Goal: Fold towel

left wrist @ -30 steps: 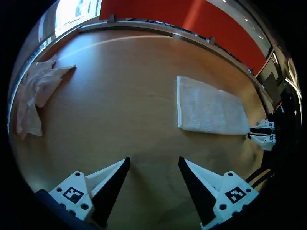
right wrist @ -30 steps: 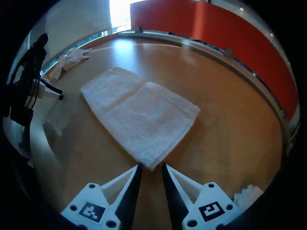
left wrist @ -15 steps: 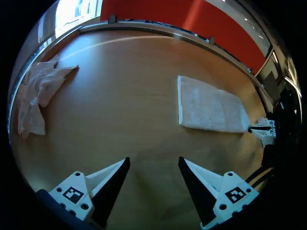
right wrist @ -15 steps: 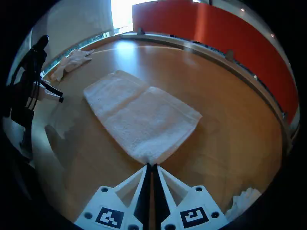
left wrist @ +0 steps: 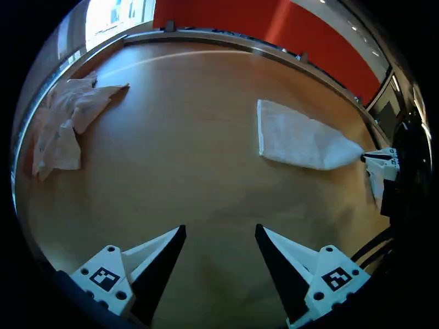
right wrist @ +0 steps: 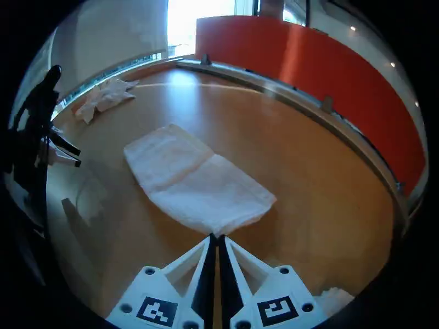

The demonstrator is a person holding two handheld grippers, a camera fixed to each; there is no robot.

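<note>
1. white terry towel [right wrist: 192, 183] lies on the table [right wrist: 307, 181], its 6 o'clock corner pinched in the right gripper [right wrist: 218, 238]
2. left gripper [left wrist: 219, 229] gapes, holding nothing
3. fold seems to be starting; next, carry that corner towards the 11 o'clock edge

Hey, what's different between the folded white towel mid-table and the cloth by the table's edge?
The folded towel is a neat, layered rectangle; the crumpled cloth is a loose heap. The folded towel sits mid-table with one corner pinched in the right gripper; the crumpled cloth lies by the rim, untouched. Both are pale fabric on the wooden table.
</note>
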